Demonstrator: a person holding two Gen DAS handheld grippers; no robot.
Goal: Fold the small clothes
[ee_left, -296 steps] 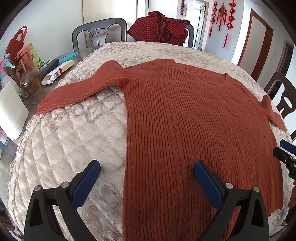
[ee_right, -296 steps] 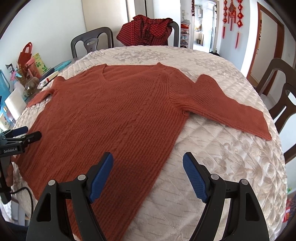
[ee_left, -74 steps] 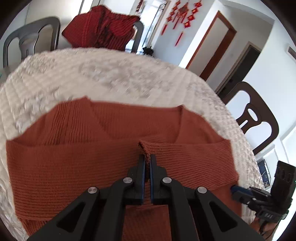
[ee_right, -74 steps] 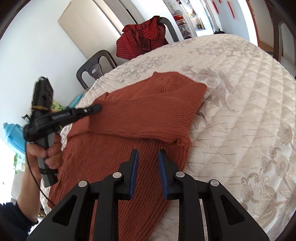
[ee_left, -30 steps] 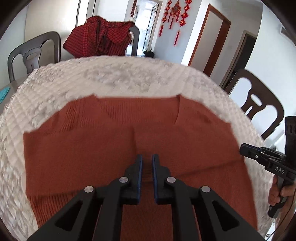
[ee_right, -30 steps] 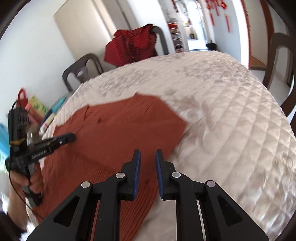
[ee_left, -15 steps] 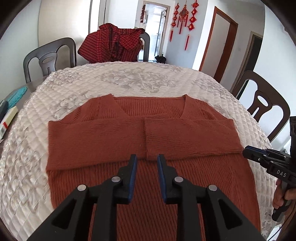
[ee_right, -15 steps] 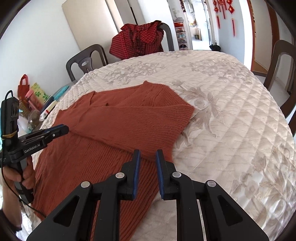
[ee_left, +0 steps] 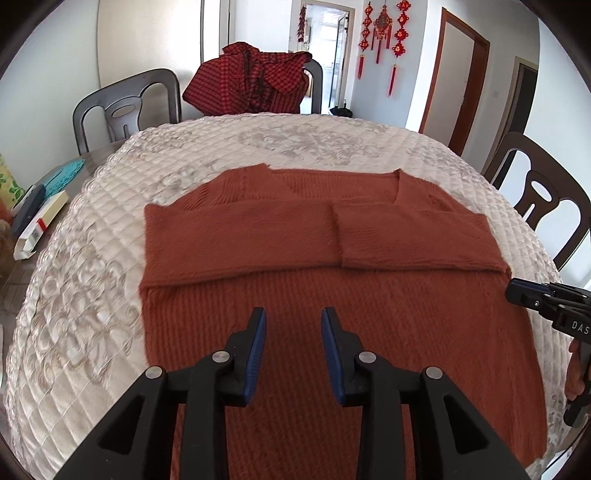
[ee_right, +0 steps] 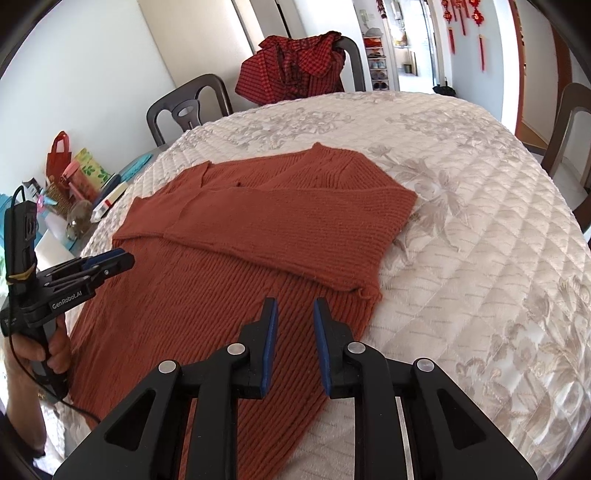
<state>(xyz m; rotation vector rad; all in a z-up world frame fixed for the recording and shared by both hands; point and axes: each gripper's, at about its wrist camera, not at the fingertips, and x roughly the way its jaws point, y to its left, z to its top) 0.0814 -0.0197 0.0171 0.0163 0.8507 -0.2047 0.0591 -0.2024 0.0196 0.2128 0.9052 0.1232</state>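
- My left gripper [ee_left: 291, 332]: jaws opening, nothing between them, rust-red knit sweater [ee_left: 332, 295] just beneath.
- My right gripper [ee_right: 293, 325]: jaws opening too, empty, over the sweater's right edge.
- Ahead of both jaws, sleeves folded across the chest.

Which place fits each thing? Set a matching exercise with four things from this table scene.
Things:
1. sweater
2. checked garment
3. red ornaments
4. box

Places:
A. hung on the far wall
B. draped over a chair back
C. at the table's left edge, off the quilt
D. flat on the quilt, sleeves folded across the chest

Pairs: 1-D, 2-B, 3-A, 4-C
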